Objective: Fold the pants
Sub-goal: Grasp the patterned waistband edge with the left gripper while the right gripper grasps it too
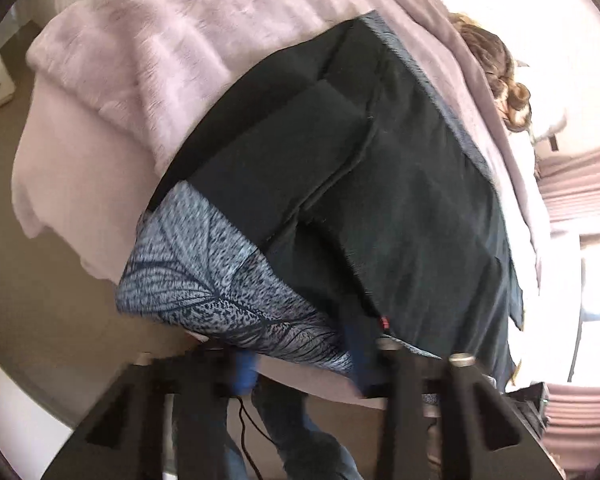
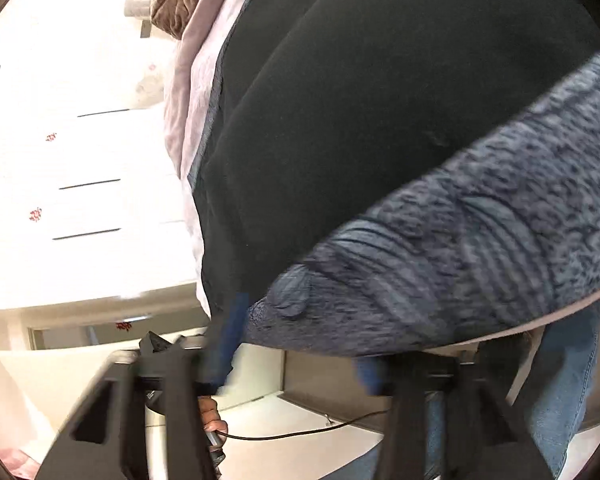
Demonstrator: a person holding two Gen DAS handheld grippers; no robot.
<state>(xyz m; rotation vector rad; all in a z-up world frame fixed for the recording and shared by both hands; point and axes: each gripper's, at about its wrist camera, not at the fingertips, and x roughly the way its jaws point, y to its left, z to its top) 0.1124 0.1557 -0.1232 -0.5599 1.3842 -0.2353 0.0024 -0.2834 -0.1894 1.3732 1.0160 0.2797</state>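
The black pants lie spread on a blue-grey leaf-patterned cloth on the bed, with folded layers stacked near the middle. In the left wrist view my left gripper is open at the near edge of the bed, its blue-tipped fingers apart and holding nothing. In the right wrist view the pants fill the upper frame over the patterned cloth. My right gripper is open just below the cloth's edge, its blue fingertips blurred and empty.
A lilac fleece blanket covers the bed. A brown furry item lies at the far side. A white drawer unit stands to the left. The person's jeans and a black cable are below. Brown floor is at the left.
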